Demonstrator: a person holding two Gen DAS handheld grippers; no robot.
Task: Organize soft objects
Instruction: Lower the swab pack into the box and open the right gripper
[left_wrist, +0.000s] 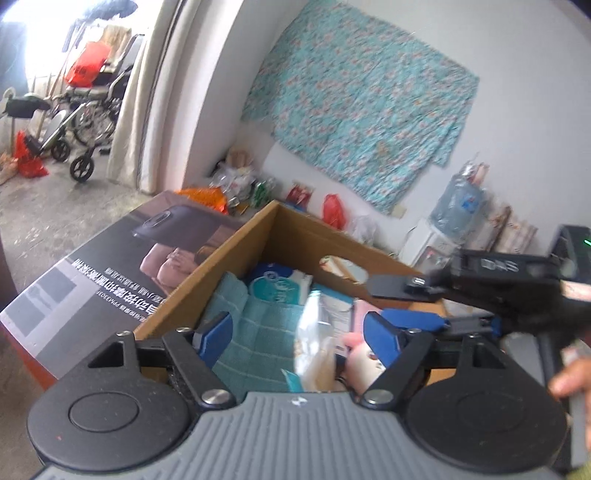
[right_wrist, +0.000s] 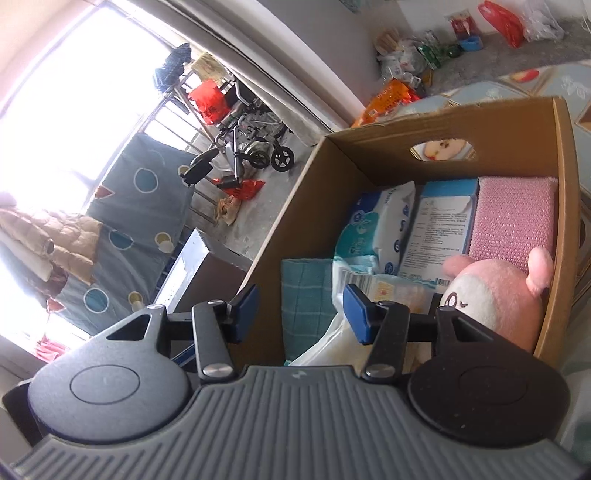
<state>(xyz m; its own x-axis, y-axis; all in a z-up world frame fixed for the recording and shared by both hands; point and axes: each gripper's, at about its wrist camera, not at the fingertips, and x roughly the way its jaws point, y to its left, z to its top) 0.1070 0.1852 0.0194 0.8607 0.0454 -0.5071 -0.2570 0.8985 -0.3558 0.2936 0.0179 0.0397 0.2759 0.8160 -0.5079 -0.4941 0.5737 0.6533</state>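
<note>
Left wrist view: my left gripper (left_wrist: 297, 334) hangs over the cardboard box (left_wrist: 236, 245) with its jaws spread and nothing pressed between the pads; a clear packet (left_wrist: 314, 339) stands on edge in the gap, touching neither pad as far as I can tell. A teal towel (left_wrist: 258, 332) lies along the box's left side, and a pink plush toy (left_wrist: 360, 360) shows beside the packet. To finish this step well, I judge that I should lift straight out so the loose packet is not dragged.

Right wrist view: my right gripper (right_wrist: 301, 312) hovers at the box's near wall, jaws partly apart and empty. Inside the cardboard box (right_wrist: 561, 221), wipes packs (right_wrist: 376, 221), a pink sponge (right_wrist: 513, 218) and the pink plush toy (right_wrist: 495, 291) are packed side by side. I would keep this gripper clear of the wall and nudge leaning items upright.
</note>
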